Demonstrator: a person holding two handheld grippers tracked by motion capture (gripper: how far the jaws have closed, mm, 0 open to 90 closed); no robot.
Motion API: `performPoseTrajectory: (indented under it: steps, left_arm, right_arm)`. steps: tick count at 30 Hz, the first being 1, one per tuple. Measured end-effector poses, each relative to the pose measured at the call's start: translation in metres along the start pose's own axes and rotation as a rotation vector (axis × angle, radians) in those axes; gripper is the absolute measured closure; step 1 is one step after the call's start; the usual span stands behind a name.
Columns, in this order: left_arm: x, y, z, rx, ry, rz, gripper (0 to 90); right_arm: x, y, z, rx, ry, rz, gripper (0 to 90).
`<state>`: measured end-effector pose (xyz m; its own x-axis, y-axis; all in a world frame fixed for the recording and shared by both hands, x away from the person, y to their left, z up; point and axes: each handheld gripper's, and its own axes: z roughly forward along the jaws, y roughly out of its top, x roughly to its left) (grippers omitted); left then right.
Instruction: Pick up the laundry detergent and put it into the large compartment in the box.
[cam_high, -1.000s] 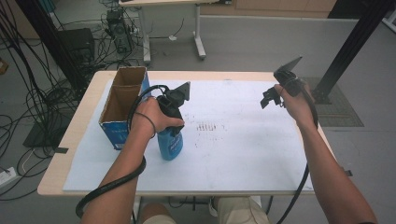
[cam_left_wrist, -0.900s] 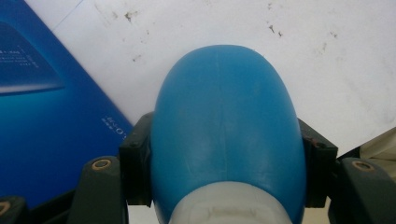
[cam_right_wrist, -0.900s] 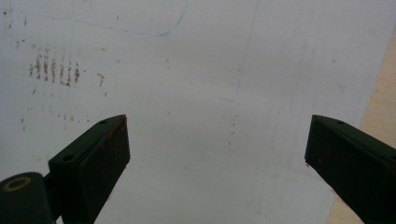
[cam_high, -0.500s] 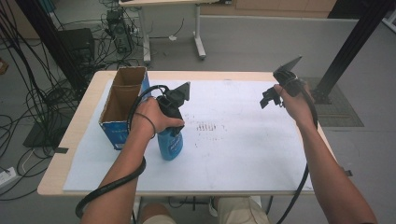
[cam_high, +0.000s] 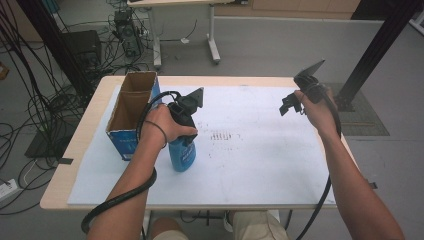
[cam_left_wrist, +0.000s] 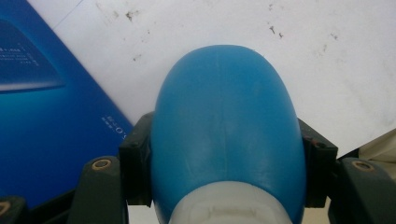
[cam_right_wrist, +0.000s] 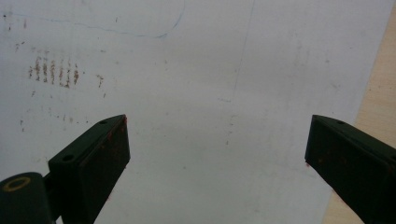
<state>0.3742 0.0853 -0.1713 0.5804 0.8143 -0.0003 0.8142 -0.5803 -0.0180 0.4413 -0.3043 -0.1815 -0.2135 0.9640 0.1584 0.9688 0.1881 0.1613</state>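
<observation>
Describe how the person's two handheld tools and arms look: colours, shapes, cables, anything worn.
Both tools are black. The left tool carries a dark three-cornered plate on top, and a thick black cable trails from it under the forearm. The right tool has a similar angled plate and a thinner black cable. Its jaws are blocky, with reddish flecks. The forearms are sleeveless; a thin dark band circles the left wrist.

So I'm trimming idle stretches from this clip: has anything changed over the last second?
Nothing visibly changed. The left tool stays clamped on the blue bottle beside the cardboard box, and the right tool still hovers open over the white sheet.
</observation>
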Motion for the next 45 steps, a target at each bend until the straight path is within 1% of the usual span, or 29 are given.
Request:
performPoseTrajectory:
  steps: [5, 7, 10, 13, 16, 18, 22, 25, 30, 33, 36, 37, 38, 40, 43, 45]
  left_arm:
    - [-0.001, 0.000, 0.000, -0.001, 0.002, -0.001, 37.7]
    - [0.000, -0.001, 0.000, -0.004, -0.001, -0.016, 37.7]
    - [0.001, -0.003, -0.002, -0.010, -0.005, -0.022, 37.7]
    - [0.001, -0.005, -0.010, -0.017, -0.011, -0.028, 37.7]
    - [0.001, -0.007, -0.023, -0.025, -0.018, -0.036, 37.7]
    - [0.000, -0.008, -0.035, -0.031, -0.019, -0.044, 37.7]
    - [0.000, -0.008, -0.063, -0.034, -0.006, -0.052, 37.7]
    - [0.006, -0.012, -0.089, -0.054, -0.012, -0.083, 37.7]
    - [0.015, -0.016, -0.133, -0.066, -0.009, -0.126, 37.7]
    - [0.023, -0.021, -0.160, -0.089, -0.009, -0.160, 37.7]
    - [0.030, -0.026, -0.187, -0.112, 0.002, -0.204, 37.7]
    - [0.032, -0.027, -0.192, -0.117, 0.005, -0.215, 37.7]
    - [0.035, -0.026, -0.199, -0.113, 0.010, -0.229, 37.7]
    - [0.044, -0.028, -0.212, -0.120, 0.010, -0.262, 37.7]
    - [0.054, -0.028, -0.227, -0.122, 0.022, -0.304, 37.7]
    - [0.057, -0.027, -0.234, -0.116, 0.038, -0.329, 37.6]
  right_arm:
    - [0.002, 0.000, 0.001, 0.002, -0.002, -0.007, 6.5]
    - [0.002, 0.000, 0.002, 0.002, -0.002, -0.007, 6.5]
    - [0.002, 0.000, 0.002, 0.006, -0.002, -0.009, 6.5]
    - [0.003, 0.000, 0.002, 0.006, -0.004, -0.014, 6.5]
    - [0.004, 0.000, 0.001, 0.005, -0.004, -0.020, 6.5]
    - [0.005, 0.000, 0.001, 0.007, -0.003, -0.026, 6.5]
    - [0.009, 0.000, 0.001, 0.016, -0.009, -0.037, 6.5]
    - [0.012, 0.002, 0.002, 0.026, -0.006, -0.048, 6.6]
    - [0.022, 0.004, -0.001, 0.031, -0.013, -0.067, 6.6]
    - [0.026, 0.005, -0.004, 0.027, -0.013, -0.079, 6.6]
    - [0.034, 0.006, -0.007, 0.029, -0.014, -0.091, 6.6]
    - [0.036, 0.006, -0.008, 0.030, -0.015, -0.096, 6.6]
    - [0.038, 0.007, -0.008, 0.032, -0.016, -0.099, 6.6]
    - [0.042, 0.006, -0.009, 0.032, -0.018, -0.109, 6.6]
    - [0.046, 0.007, -0.010, 0.035, -0.019, -0.115, 6.6]
    - [0.047, 0.007, -0.011, 0.038, -0.014, -0.115, 6.6]
